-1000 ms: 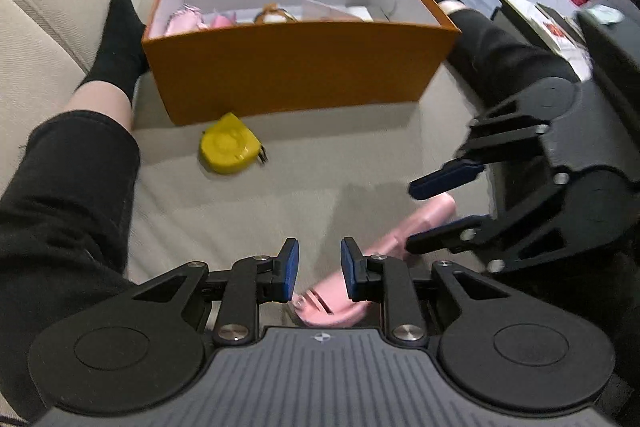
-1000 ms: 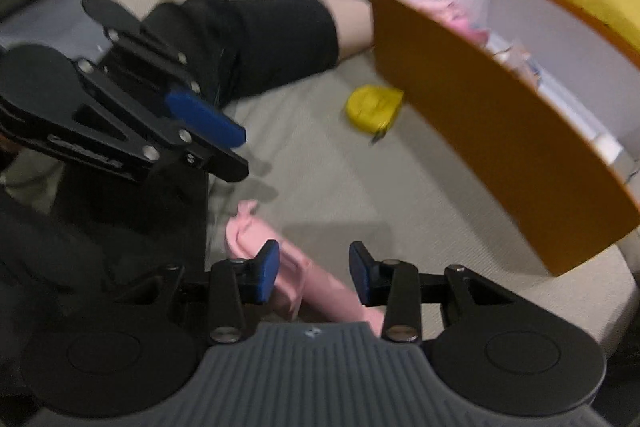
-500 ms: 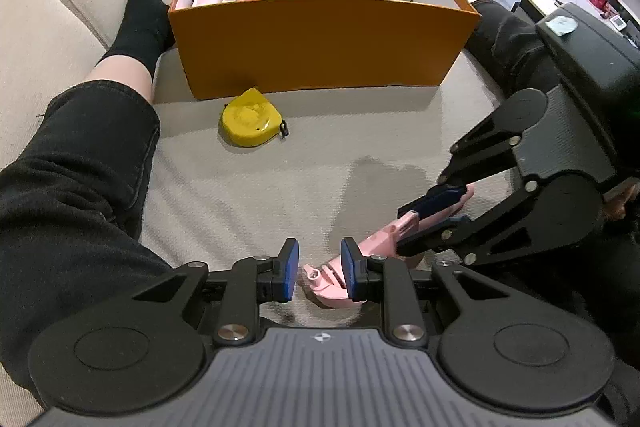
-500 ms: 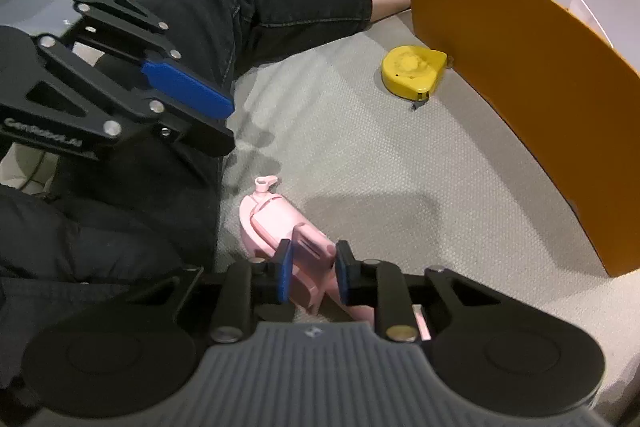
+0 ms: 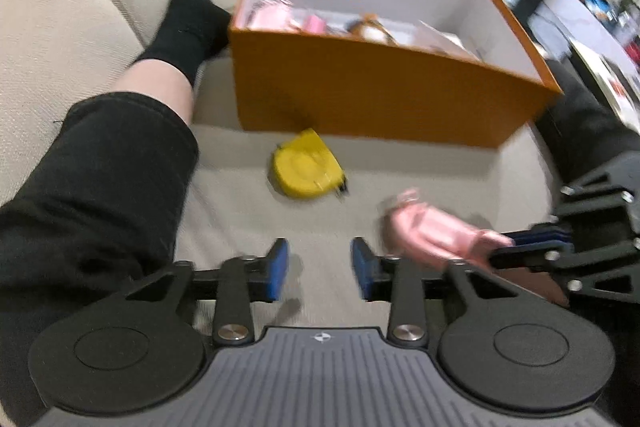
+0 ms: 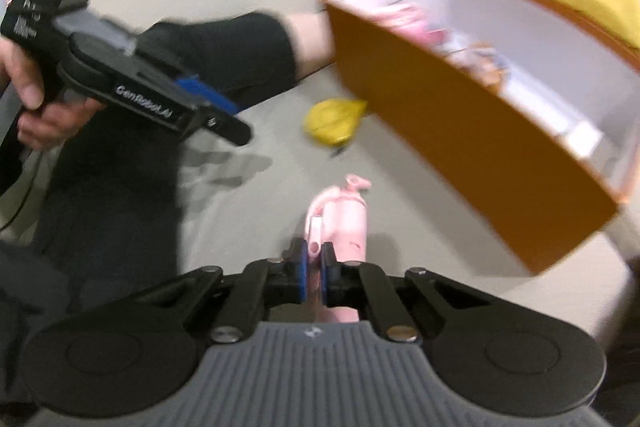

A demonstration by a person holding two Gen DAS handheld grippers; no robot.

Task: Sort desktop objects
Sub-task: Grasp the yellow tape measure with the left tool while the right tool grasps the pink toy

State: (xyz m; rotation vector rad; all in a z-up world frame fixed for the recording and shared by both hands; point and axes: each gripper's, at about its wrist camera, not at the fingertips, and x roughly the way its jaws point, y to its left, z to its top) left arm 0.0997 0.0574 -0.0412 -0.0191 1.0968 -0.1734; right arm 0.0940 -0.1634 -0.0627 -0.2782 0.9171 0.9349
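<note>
Since half a second ago, your right gripper (image 6: pixel 313 267) has lifted the pink object (image 6: pixel 346 217) off the sofa cushion (image 6: pixel 256 203) and swung it toward the orange box (image 6: pixel 460 131). Your left gripper (image 5: pixel 320 269) has spread its fingers and backed away from the pink object.

The right gripper is clamped on a thin part at the near end of the pink object, so most of the body sticks out forward, past the fingertips. The left gripper's jaws stand apart and hold nothing.

The risk lies in that narrow hold. With the weight hanging ahead of the pads, a fast swing could twist the object loose before it clears the box wall. Both views are blurred with motion, which suggests speed. The front wall of the box also stands between the object and the opening, so a low path could knock it.

The pink object looks like smooth, hard plastic, with a small looped fitting at its far tip. A yellow tape measure (image 5: pixel 306 169) lies on the cushion just in front of the box, not yet sorted.
</note>
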